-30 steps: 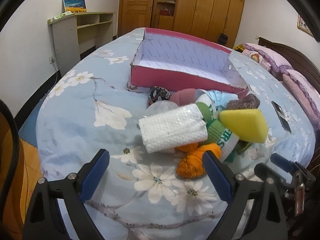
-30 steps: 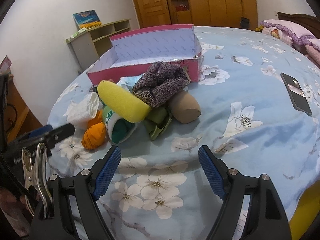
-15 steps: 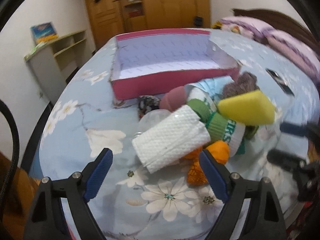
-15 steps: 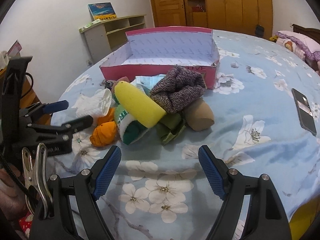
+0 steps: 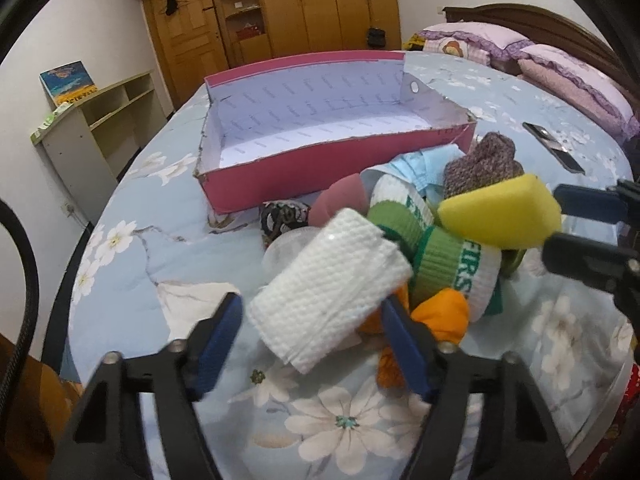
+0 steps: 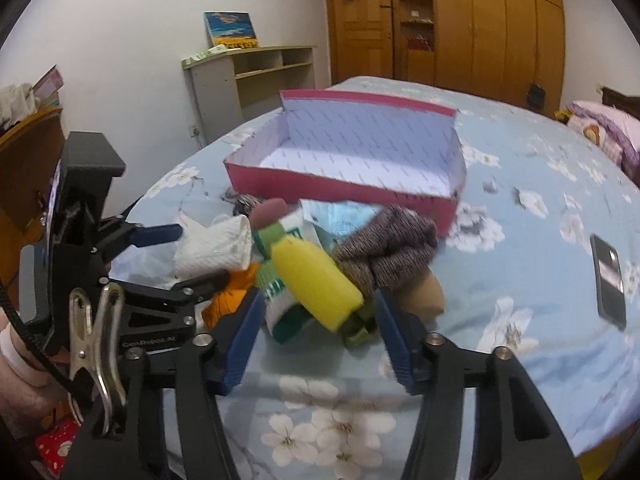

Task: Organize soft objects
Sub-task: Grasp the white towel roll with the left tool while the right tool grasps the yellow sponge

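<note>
A pile of soft things lies on the floral bedspread in front of a pink box point(image 5: 320, 168) point(image 6: 340, 188). A white waffle-weave roll point(image 5: 332, 292) point(image 6: 216, 250) lies between the fingers of my left gripper point(image 5: 312, 344) point(image 6: 204, 255), whose jaws are closing on it; no firm pinch shows. A yellow sponge point(image 6: 316, 284) point(image 5: 500, 216) lies between the fingers of my right gripper point(image 6: 316, 344) point(image 5: 551, 220), also closing, with a gap still visible at its left pad. A green-and-white sock point(image 5: 460, 268), an orange bundle point(image 5: 440, 316) and a brown knit piece point(image 6: 392, 248) lie beneath and beside them.
A black phone point(image 6: 608, 280) point(image 5: 552, 148) lies on the bed to the right. A tan roll point(image 6: 424, 300) sits by the knit piece. Purple pillows point(image 5: 560, 72) and a headboard are at the far right. A grey shelf point(image 5: 100, 120) stands left of the bed.
Both grippers have moved in on the pile and their jaws have narrowed. The white roll now lies between the left fingers, the yellow sponge between the right ones. Both views have rolled.
</note>
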Available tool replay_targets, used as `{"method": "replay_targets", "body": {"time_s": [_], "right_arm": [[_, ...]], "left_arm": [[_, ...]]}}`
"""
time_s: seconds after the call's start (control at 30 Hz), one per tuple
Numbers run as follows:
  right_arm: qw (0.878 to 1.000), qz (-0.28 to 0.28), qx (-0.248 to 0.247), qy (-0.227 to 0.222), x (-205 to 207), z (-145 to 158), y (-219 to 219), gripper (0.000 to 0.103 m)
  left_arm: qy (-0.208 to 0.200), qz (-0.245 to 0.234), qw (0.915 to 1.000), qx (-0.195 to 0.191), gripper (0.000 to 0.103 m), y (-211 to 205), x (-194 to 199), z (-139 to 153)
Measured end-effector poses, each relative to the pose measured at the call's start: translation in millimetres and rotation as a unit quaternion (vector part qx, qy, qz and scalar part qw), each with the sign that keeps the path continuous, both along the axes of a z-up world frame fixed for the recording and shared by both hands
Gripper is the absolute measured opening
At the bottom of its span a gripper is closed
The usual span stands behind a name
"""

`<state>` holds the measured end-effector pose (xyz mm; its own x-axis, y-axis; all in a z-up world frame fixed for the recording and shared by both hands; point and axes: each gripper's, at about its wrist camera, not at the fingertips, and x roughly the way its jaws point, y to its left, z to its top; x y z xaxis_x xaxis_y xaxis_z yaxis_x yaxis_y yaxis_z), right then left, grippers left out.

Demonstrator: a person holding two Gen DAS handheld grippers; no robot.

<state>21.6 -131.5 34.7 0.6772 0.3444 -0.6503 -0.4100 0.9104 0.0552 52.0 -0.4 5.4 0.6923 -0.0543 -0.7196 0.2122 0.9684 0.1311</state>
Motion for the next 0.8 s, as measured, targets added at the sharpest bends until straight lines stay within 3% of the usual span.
{"method": "replay_targets", "body": {"time_s": [0.07,0.27,0.43,0.8], "right_arm": [[1.000,0.007,-0.003,-0.005,1.6,0.7,4.5,0.052],[0.999,0.016,-0.026,-0.016,7.5,-2.2,12.8,0.041],[0.999,0.016,-0.025,-0.020,8.0,-3.6,11.0,0.033],[0.999,0.028,0.016,-0.032,-9.1,16.1,2.8,0.032]], "left_arm": [[0.006,-0.002,0.9999,-0.009,0.049,1.3,2.8,0.2],[0.016,0.001,0.9991,-0.039,0.031,9.1,2.4,0.4],[0.010,0.007,0.9986,-0.052,0.026,13.9,-4.7,5.9],[-0.024,0.017,0.9971,-0.071,0.024,22.8,-27.7,35.6]]}}
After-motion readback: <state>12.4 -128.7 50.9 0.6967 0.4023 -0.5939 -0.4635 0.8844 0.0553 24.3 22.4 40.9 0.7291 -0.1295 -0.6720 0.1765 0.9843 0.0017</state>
